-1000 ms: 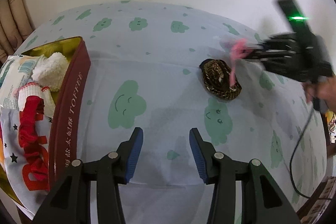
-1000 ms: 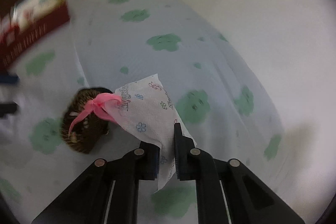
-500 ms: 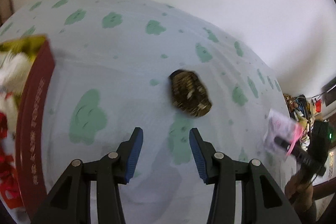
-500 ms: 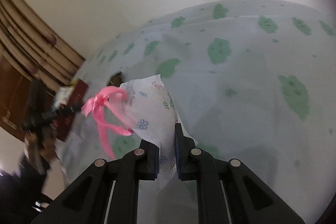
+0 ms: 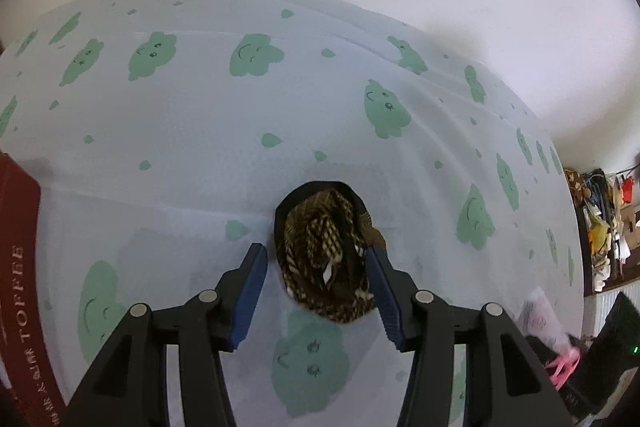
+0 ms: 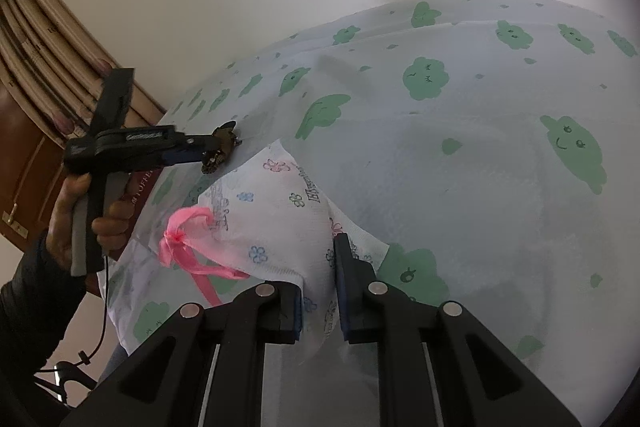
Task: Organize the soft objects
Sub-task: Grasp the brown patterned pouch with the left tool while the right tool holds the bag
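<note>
A brown-and-yellow plaid fabric bundle (image 5: 320, 227) lies on the cloud-print sheet (image 5: 200, 99). My left gripper (image 5: 314, 249) points down over it with the bundle between its jaws, which are opening. The right blue pad (image 5: 378, 279) is against the bundle's edge, and the left pad (image 5: 250, 291) stands clear of it. In the right wrist view a hand (image 6: 72, 203) holds that gripper (image 6: 210, 147) at the bundle (image 6: 222, 141). My right gripper (image 6: 318, 267) is shut on a white flower-print pouch (image 6: 272, 211) tied with a pink ribbon (image 6: 180, 235).
A dark red tin lettered TOFFEE (image 5: 20, 267) stands at the left edge of the bed. The pouch (image 5: 544, 315) also shows low on the right in the left wrist view. Clutter (image 5: 600, 219) is stacked beyond the bed's right side. Curtain (image 6: 48, 59) and a wooden door (image 6: 20, 167) stand behind the hand.
My left gripper has moved over to the plaid bundle and now straddles it with wider jaws. My right gripper has carried the pouch away from the bundle to the bed's side and rolled.
</note>
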Motion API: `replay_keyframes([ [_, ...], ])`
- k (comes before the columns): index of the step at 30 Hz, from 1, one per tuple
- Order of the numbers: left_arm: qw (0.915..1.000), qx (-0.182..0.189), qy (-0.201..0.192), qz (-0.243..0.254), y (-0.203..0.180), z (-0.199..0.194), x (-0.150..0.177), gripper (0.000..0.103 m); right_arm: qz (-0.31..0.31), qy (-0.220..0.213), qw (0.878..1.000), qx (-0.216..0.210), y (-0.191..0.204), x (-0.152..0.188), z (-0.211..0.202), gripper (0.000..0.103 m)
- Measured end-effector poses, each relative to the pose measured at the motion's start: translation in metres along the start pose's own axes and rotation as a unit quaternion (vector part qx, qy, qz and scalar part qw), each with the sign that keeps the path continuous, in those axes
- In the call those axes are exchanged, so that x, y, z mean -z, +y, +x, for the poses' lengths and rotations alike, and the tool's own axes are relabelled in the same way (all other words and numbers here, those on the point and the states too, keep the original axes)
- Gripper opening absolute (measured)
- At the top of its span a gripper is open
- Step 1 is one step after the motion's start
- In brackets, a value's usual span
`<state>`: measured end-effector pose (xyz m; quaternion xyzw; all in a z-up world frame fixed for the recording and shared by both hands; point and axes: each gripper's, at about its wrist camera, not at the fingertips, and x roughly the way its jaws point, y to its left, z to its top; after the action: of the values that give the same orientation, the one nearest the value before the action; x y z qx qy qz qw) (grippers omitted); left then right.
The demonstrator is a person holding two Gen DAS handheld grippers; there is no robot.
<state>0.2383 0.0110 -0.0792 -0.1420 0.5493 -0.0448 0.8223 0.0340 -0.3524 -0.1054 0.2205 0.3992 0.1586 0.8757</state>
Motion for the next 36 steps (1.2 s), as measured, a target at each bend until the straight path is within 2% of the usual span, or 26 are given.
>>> replay_keyframes([
  [10, 0.9988, -0.031, -0.019, 0.032, -0.019, 0.013, -0.005, 0.055, 0.007, -0.005, 1.0, -0.014, -0.002, 0.002, 0.001, 0.014],
  [14, 0.9982, -0.027, -0.04, 0.034, -0.017, 0.01, -0.002, 0.025, 0.013, -0.006, 1.0, -0.018, -0.004, 0.003, 0.001, 0.014],
  [15, 0.9982, -0.023, -0.045, 0.032, -0.017, 0.007, 0.0, 0.023, 0.014, -0.006, 1.0, -0.02, -0.004, 0.003, 0.001, 0.014],
  [16, 0.9977, -0.019, -0.054, 0.036, -0.018, 0.001, 0.003, 0.017, 0.017, -0.007, 1.0, -0.022, -0.005, 0.003, 0.001, 0.014],
  [19, 0.9965, -0.016, -0.068, 0.045, -0.023, -0.017, 0.014, 0.016, 0.015, -0.009, 1.0, -0.019, -0.005, 0.003, 0.001, 0.013],
  [25, 0.9969, 0.031, -0.069, 0.023, -0.016, -0.066, 0.038, 0.016, -0.021, -0.01, 1.0, 0.017, 0.011, 0.005, 0.004, 0.013],
  [28, 0.9969, 0.037, -0.068, 0.009, 0.002, -0.097, 0.043, 0.016, -0.015, -0.009, 1.0, 0.013, 0.008, 0.004, 0.003, 0.013],
  [31, 0.9972, 0.026, -0.069, -0.015, 0.038, -0.133, 0.041, 0.016, -0.012, -0.007, 1.0, 0.009, 0.007, 0.004, 0.003, 0.013],
  [36, 0.9946, -0.027, -0.075, -0.067, 0.114, -0.181, 0.029, 0.016, -0.018, -0.008, 1.0, 0.017, 0.009, 0.005, 0.004, 0.013],
])
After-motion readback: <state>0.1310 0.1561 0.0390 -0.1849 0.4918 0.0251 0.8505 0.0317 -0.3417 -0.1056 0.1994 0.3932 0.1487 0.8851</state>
